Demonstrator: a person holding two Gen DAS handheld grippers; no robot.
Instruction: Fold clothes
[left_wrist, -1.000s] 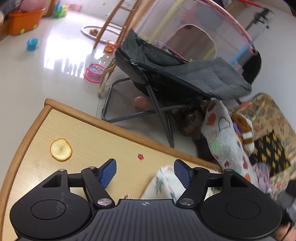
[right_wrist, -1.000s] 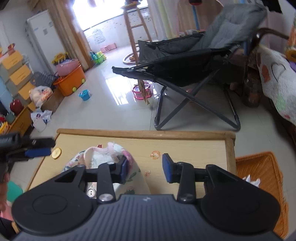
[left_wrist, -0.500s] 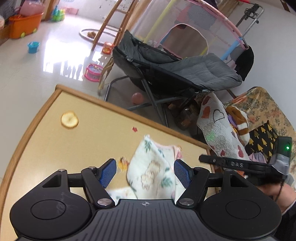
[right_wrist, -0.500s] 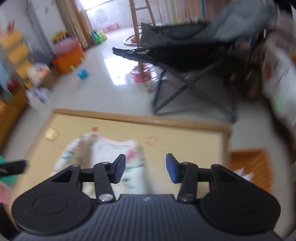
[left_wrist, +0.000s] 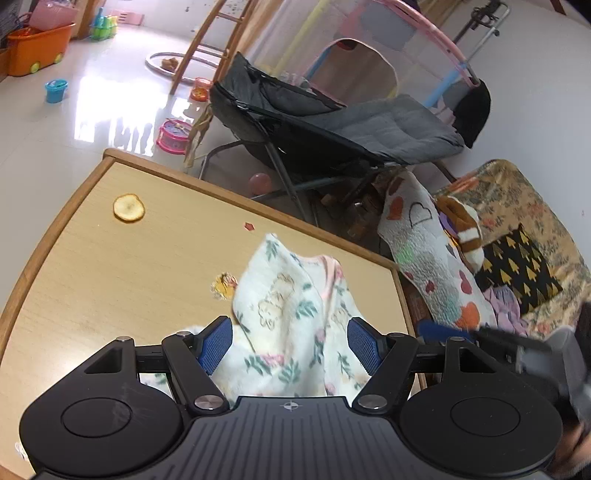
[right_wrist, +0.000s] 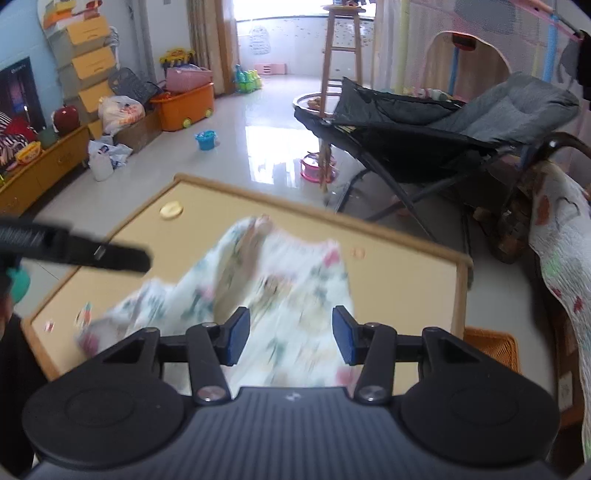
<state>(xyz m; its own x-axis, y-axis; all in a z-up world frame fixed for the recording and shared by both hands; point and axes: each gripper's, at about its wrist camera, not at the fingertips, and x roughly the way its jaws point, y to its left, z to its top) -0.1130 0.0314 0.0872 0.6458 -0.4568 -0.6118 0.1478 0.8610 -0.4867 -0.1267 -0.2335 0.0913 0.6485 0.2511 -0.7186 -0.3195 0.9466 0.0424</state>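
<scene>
Fabric fills the near middle of my left wrist view: a floral garment (left_wrist: 291, 325) lies rumpled on the wooden table (left_wrist: 110, 277), toward its right edge. My left gripper (left_wrist: 290, 343) hangs over it with its blue pads (left_wrist: 214, 345) spread wide, holding nothing. A round yellow sticker (left_wrist: 128, 208) sits far left on the tabletop, and a grey folding chair (left_wrist: 332, 122) stands beyond the table's far edge.

From the right wrist view, I see the floral garment (right_wrist: 273, 295) blurred, spreading across the wooden table (right_wrist: 406, 266). My right gripper (right_wrist: 291, 339) is wide apart too, gripping nothing. The left gripper (right_wrist: 74, 249) shows dark at the left. An orange basket (right_wrist: 493, 349) sits at the table's right.
</scene>
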